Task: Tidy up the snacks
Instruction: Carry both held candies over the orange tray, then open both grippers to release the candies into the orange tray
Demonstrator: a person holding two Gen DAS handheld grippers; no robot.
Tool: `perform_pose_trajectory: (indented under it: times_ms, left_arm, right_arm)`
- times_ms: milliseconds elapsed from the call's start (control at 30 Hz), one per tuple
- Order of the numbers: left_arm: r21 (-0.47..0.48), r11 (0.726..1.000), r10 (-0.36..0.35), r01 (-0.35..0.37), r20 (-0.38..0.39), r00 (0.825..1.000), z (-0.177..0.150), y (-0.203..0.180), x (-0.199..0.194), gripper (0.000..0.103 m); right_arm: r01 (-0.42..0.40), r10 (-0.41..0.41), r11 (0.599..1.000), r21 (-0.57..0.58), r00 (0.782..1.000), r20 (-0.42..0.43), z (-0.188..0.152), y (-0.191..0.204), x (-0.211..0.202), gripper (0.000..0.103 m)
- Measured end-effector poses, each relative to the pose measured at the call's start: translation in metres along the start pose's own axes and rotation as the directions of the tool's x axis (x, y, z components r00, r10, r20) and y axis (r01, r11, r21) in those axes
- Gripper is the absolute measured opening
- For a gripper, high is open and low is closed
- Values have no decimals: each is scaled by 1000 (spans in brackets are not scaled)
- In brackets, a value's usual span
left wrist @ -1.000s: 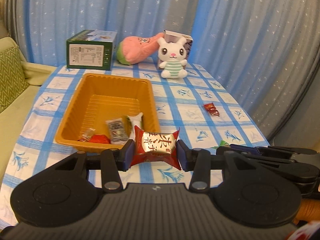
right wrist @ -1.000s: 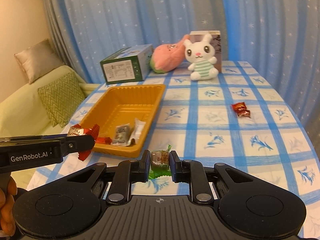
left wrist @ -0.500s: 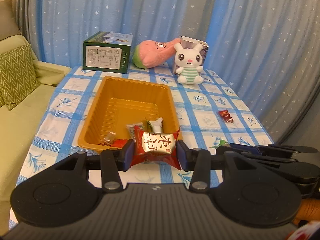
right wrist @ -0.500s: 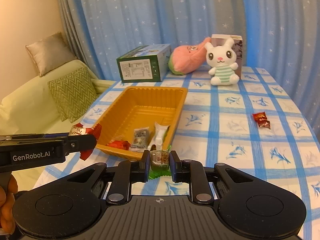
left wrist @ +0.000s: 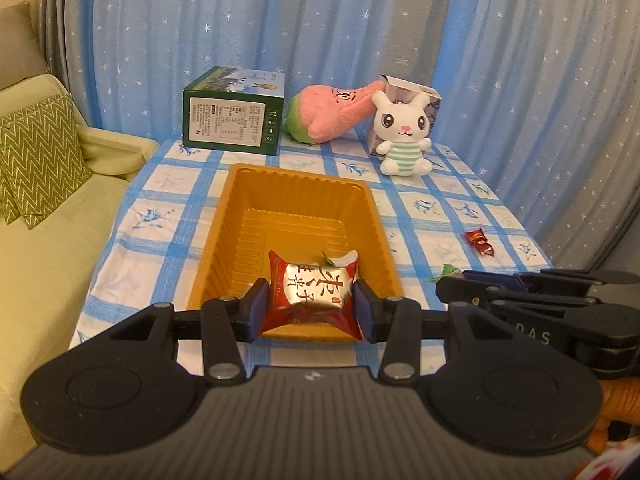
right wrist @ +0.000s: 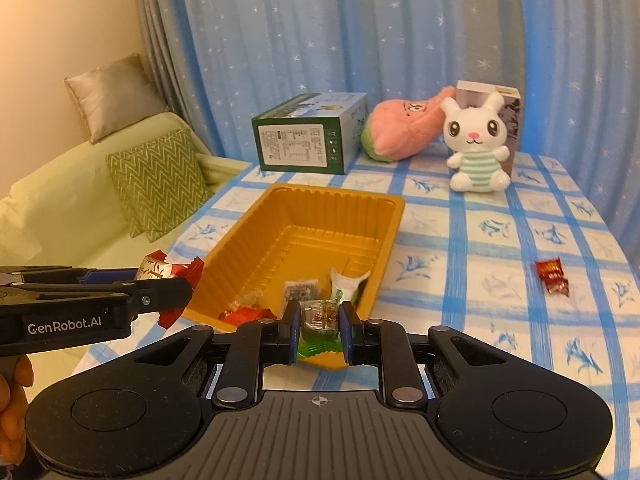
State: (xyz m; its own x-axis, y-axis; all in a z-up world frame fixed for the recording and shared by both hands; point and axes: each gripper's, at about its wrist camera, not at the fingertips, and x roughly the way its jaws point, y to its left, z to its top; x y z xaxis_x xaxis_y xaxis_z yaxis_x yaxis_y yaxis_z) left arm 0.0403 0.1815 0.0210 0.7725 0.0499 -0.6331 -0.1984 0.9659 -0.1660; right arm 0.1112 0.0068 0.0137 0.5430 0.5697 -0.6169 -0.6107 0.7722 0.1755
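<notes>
Left hand-held gripper (left wrist: 308, 312) clamped on red foil snack (left wrist: 311, 292), right hand-held gripper (right wrist: 319, 328) clamped on green-wrapped candy (right wrist: 319, 322), both at orange tray's (right wrist: 320, 196) near rim. Step: carry-to-tray. Next: move over tray, release. One red candy (right wrist: 553, 277) left on desk.

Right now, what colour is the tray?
Orange-yellow; the tray shows best in the right wrist view.
</notes>
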Motion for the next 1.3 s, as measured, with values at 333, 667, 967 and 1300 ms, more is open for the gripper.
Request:
perform_pose_trajectory:
  times_ms: [333, 667, 967, 1300]
  left_arm:
    - [26, 1000, 9, -8, -29, 1000, 20, 22, 41, 41]
    - [51, 999, 4, -1, -58, 998, 36, 37, 86, 42]
    - [53, 999, -7, 11, -80, 997, 40, 44, 116, 56]
    - [49, 998, 44, -41, -58, 997, 28, 50, 99, 67]
  right_arm:
    - [-17, 17, 1000, -9, 1000, -24, 21, -4, 41, 21]
    - [-16, 17, 1000, 23, 999, -51, 39, -19, 87, 21]
    - [-9, 12, 999, 52, 998, -64, 43, -31, 108, 21]
    - [-12, 18, 997, 80, 997, -74, 37, -37, 110, 21]
